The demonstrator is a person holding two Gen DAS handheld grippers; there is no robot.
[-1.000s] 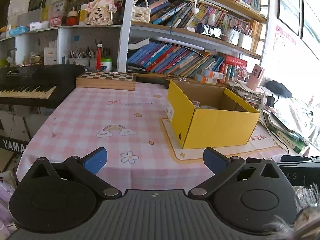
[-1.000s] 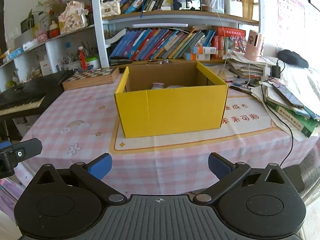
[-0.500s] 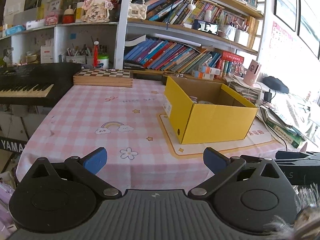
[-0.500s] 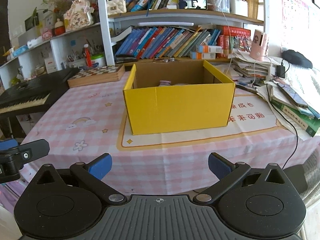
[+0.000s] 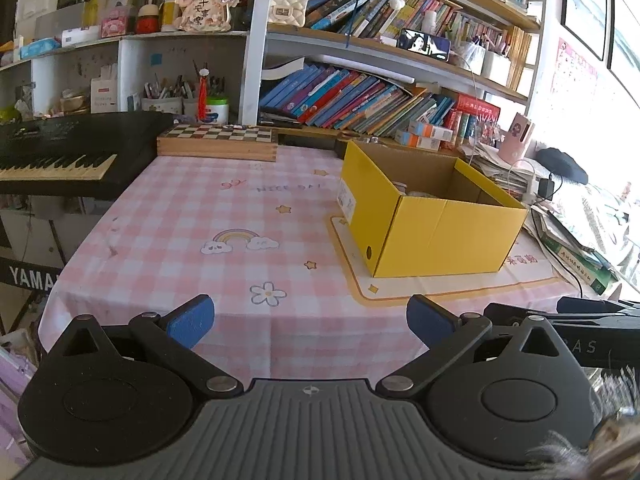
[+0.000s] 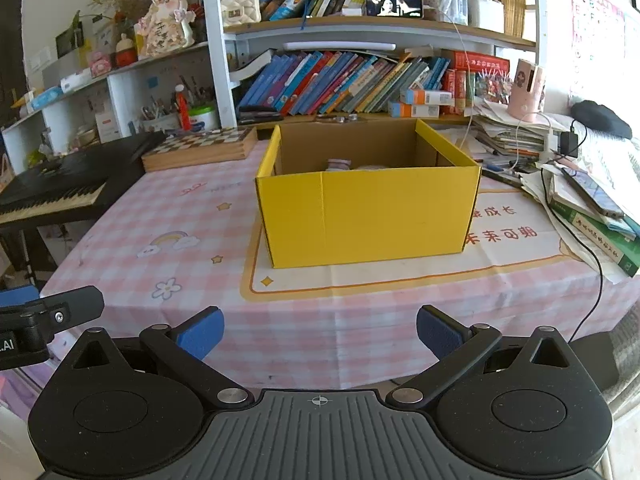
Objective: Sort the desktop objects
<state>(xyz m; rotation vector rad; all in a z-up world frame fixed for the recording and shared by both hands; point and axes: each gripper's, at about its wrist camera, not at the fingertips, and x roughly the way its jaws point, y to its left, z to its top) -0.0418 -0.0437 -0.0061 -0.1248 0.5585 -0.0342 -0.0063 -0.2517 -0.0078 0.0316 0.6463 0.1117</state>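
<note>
A yellow cardboard box (image 5: 436,232) stands open on a pink checked tablecloth (image 5: 224,216); it also shows in the right wrist view (image 6: 368,216). Small objects lie inside it, mostly hidden by its wall. My left gripper (image 5: 310,318) is open and empty, held off the table's near edge, left of the box. My right gripper (image 6: 320,330) is open and empty, off the near edge, facing the box's front wall. Each gripper's body shows at the other view's edge.
A wooden chessboard box (image 5: 218,142) lies at the table's back. A black keyboard (image 5: 60,156) stands to the left. Stacked books, papers and cables (image 6: 580,200) crowd the right side. Bookshelves (image 6: 344,80) rise behind.
Both grippers have drawn back a little from the table, so the box looks smaller and farther. Both stay open and empty.
</note>
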